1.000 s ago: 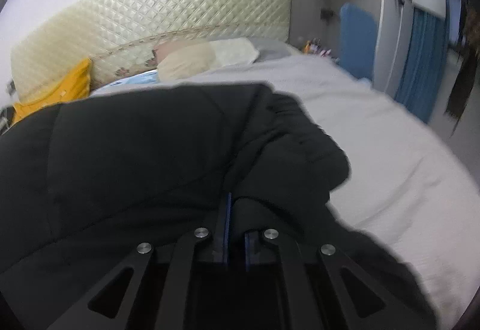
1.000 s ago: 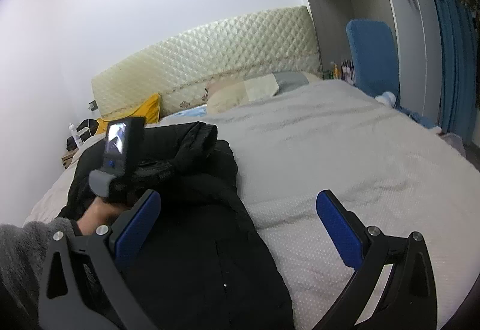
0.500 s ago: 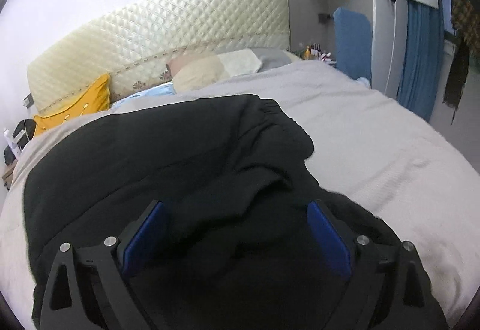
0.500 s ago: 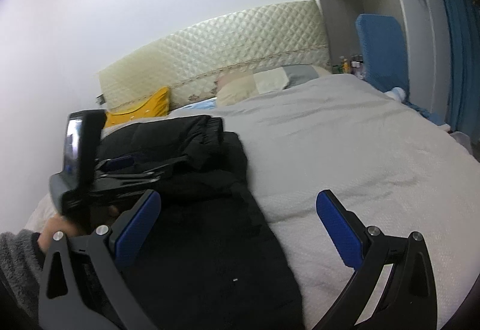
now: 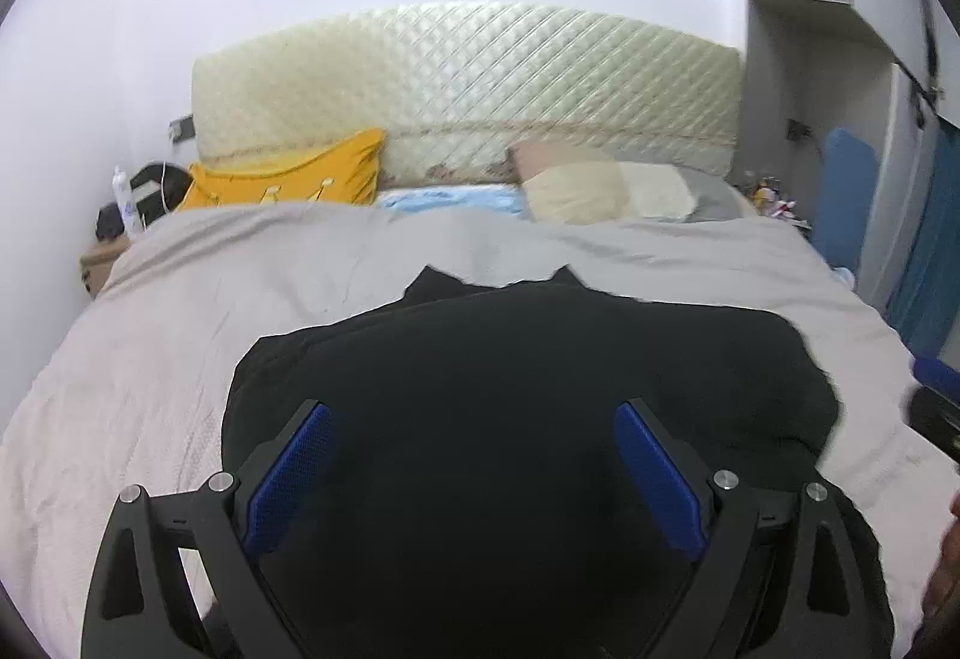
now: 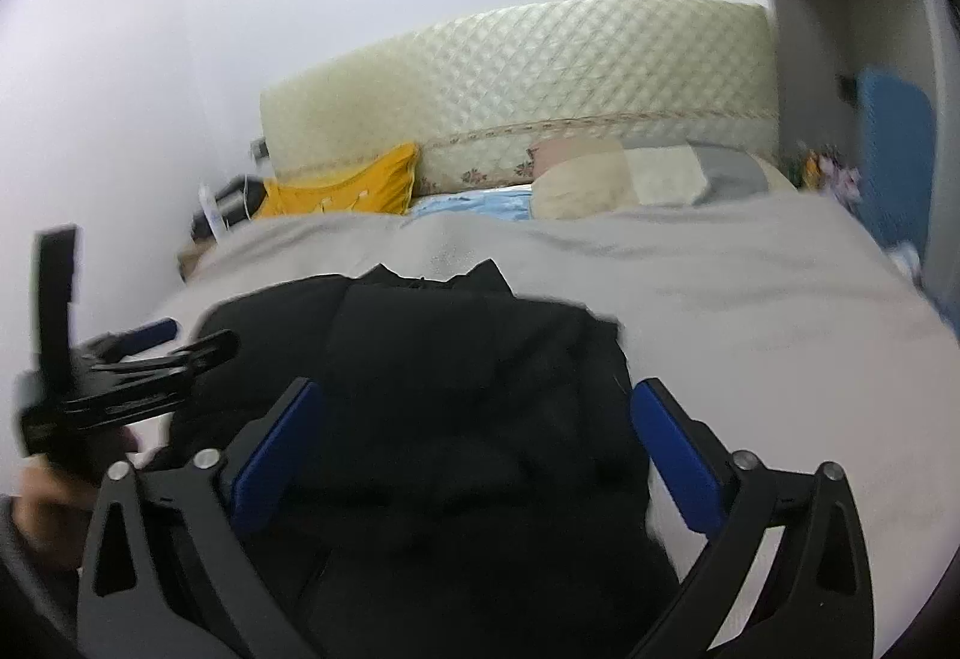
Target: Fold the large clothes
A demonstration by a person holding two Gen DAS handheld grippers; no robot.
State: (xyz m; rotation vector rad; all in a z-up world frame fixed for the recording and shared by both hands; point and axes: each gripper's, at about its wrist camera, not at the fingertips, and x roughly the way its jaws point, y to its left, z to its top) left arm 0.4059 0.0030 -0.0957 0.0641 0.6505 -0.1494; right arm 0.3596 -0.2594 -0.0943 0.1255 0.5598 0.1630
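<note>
**Between folds: both tongs free above the dark garment**

I read this moment as a pause between two folds. The black garment (image 5: 540, 389) lies bunched into a broad, uneven mass on the grey bedspread (image 5: 180, 335), near the foot of the bed, with its far edge ragged and pointing toward the headboard (image 5: 468, 83). It is not yet a tidy rectangle, so I judge that the folding is under way and not finished.

The left tongs (image 5: 474, 473) stand wide, blue pads spread to either side, with nothing pinched between them. The garment fills the view under and beyond them, but I cannot tell whether the fingertips touch the cloth. The right tongs (image 6: 477, 455) are likewise wide and hold nothing. In the right wrist view they sit over the near part of the garment, the cloth's right edge running just inside the right pad (image 6: 675, 455). The left-hand device appears at the left of that view, off the garment's left side.

The next move, as I judge it, calls for choosing an edge or corner on each side, lowering the pads around a single thickness of cloth and closing on it firmly, so the mass can be lifted and laid over itself. The fabric looks thick and padded, so a shallow pinch may slip.

The yellow cushion (image 5: 288, 173) and pillows (image 5: 600, 188) lie well apart, at the far end.
</note>
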